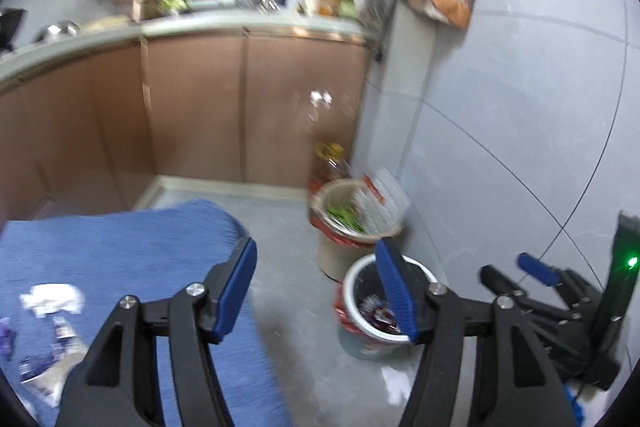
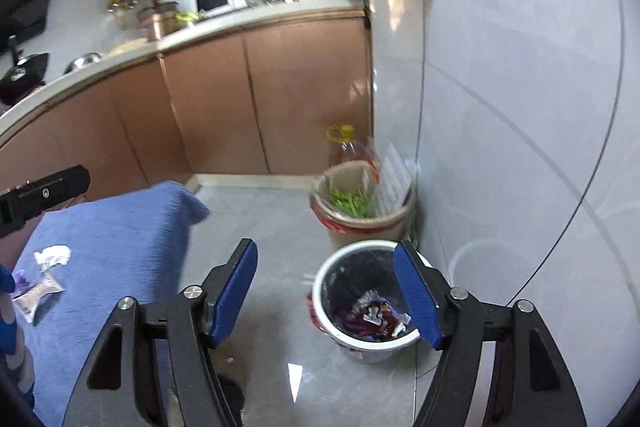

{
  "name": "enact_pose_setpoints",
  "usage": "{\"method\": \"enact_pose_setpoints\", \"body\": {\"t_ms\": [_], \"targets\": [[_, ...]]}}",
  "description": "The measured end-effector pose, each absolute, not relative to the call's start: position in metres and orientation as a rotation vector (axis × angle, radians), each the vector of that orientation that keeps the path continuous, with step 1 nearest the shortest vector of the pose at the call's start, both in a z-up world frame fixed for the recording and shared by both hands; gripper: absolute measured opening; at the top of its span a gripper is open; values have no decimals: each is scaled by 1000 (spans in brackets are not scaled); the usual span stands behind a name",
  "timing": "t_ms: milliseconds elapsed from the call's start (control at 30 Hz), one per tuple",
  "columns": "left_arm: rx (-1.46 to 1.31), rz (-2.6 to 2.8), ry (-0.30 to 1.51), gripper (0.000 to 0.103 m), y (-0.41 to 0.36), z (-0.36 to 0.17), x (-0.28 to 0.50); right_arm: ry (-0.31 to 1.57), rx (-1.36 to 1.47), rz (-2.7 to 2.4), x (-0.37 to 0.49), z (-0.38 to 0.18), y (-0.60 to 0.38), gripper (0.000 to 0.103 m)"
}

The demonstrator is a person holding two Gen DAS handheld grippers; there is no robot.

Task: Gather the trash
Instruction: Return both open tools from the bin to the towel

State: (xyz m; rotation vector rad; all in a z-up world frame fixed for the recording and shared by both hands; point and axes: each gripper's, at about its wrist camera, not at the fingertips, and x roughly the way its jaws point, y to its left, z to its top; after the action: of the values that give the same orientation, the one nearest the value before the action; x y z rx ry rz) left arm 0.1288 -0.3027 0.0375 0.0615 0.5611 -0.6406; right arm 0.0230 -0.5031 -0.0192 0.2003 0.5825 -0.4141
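A white-rimmed bin with a black liner stands on the floor and holds crumpled wrappers; it also shows in the left wrist view. My right gripper is open and empty just above the bin's left side. My left gripper is open and empty, over the floor between the blue cloth and the bin. On the blue cloth lie a crumpled white tissue and a clear wrapper; the left wrist view shows the tissue and wrappers. The right gripper shows at the right edge of the left wrist view.
A beige bin with green scraps stands behind the white bin, against the grey tiled wall. An oil bottle stands behind it. Brown cabinets under a cluttered counter run across the back. The floor is grey tile.
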Motion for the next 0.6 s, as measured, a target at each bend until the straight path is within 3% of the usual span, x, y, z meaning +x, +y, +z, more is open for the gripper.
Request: {"method": "enact_pose_setpoints", "body": {"t_ms": [233, 600], "targets": [[36, -518, 453, 65, -218, 62, 90, 516, 141, -341, -1, 26, -436, 86], [5, -389, 369, 65, -116, 74, 55, 452, 98, -243, -24, 73, -354, 89]]}}
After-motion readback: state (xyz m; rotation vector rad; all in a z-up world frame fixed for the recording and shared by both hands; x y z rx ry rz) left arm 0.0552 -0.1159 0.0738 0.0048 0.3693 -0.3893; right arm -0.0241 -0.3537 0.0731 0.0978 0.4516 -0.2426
